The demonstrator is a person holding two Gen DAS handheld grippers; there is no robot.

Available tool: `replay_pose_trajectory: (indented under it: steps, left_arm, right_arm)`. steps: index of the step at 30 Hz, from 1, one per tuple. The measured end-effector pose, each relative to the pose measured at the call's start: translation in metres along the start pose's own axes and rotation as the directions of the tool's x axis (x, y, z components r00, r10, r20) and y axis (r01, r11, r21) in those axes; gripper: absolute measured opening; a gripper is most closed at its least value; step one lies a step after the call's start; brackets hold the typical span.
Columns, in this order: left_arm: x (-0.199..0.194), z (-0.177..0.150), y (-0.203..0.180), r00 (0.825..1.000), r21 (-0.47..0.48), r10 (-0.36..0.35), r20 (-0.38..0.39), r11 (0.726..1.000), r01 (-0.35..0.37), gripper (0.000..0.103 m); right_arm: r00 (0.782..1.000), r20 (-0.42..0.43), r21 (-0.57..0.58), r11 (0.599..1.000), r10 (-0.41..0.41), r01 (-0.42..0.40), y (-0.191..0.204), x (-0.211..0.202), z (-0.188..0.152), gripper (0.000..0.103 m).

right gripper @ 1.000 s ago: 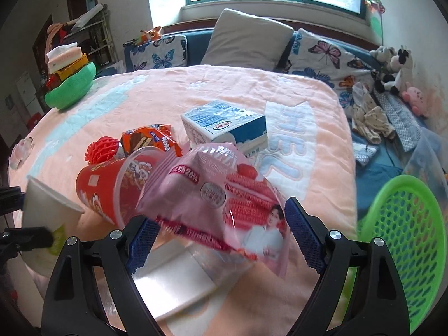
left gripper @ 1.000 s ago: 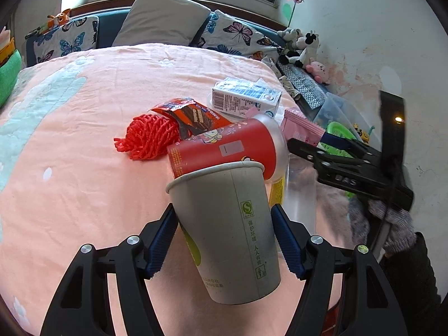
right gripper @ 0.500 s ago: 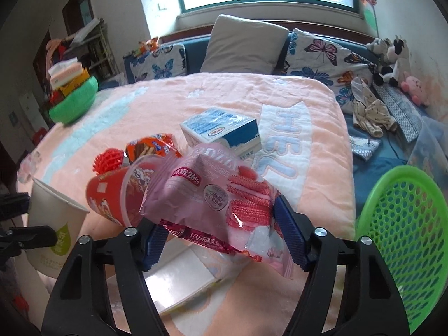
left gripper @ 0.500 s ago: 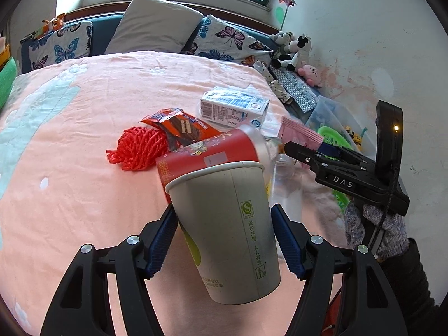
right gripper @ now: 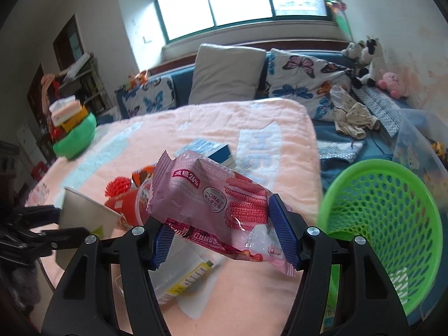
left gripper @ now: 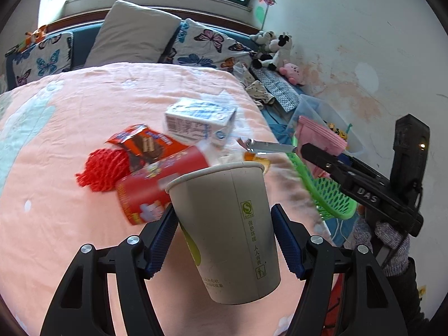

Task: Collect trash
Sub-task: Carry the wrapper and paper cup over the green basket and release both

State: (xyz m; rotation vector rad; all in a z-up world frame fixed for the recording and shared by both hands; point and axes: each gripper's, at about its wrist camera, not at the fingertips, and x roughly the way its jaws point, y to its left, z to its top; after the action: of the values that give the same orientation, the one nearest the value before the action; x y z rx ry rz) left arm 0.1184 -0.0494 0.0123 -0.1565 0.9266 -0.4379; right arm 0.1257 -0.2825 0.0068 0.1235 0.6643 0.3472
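Left gripper (left gripper: 224, 240): blue pads clamped on the sides of a paper cup (left gripper: 226, 229), mouth up, raised off the bed (left gripper: 70, 106). Right gripper (right gripper: 224, 232): jaws just narrowed, now pinching a pink wrapper (right gripper: 207, 198) by its ends, clear of the blanket. Near the bed's right edge lie a red cup (left gripper: 156, 184) on its side, red netting (left gripper: 100, 168), a snack bag (left gripper: 145, 145) and a carton (left gripper: 198, 120). A green basket (right gripper: 383, 221) sits off that edge.
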Motion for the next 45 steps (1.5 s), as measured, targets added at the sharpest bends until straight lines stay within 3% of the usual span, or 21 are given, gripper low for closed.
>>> replay_pose_trajectory:
  steps: [7, 20, 26, 36, 45]
  left_arm:
    - [0.014, 0.015, -0.033, 0.999, 0.064, -0.037, -0.01, 0.997, 0.038, 0.066]
    - [0.048, 0.044, -0.102, 0.995, 0.172, -0.09, -0.034, 0.981, 0.094, 0.066]
    - [0.068, 0.05, -0.125, 0.991, 0.19, -0.115, -0.062, 0.974, 0.125, 0.066]
    - [0.104, 0.056, -0.164, 0.987, 0.231, -0.115, -0.114, 0.963, 0.139, 0.067]
    - [0.141, 0.056, -0.189, 0.984, 0.247, -0.085, -0.159, 0.961, 0.123, 0.067]
  right_arm:
    - [0.996, 0.034, 0.103, 0.992, -0.08, 0.077, -0.042, -0.031, -0.004, 0.064]
    - [0.974, -0.001, 0.27, 0.938, -0.228, 0.22, -0.115, -0.059, -0.035, 0.066]
    - [0.963, -0.029, 0.308, 0.914, -0.269, 0.265, -0.138, -0.064, -0.049, 0.076]
    - [0.939, -0.032, 0.296, 0.894, -0.343, 0.337, -0.143, -0.086, -0.069, 0.078]
    - [0.935, 0.004, 0.296, 0.893, -0.356, 0.339, -0.135, -0.109, -0.084, 0.079]
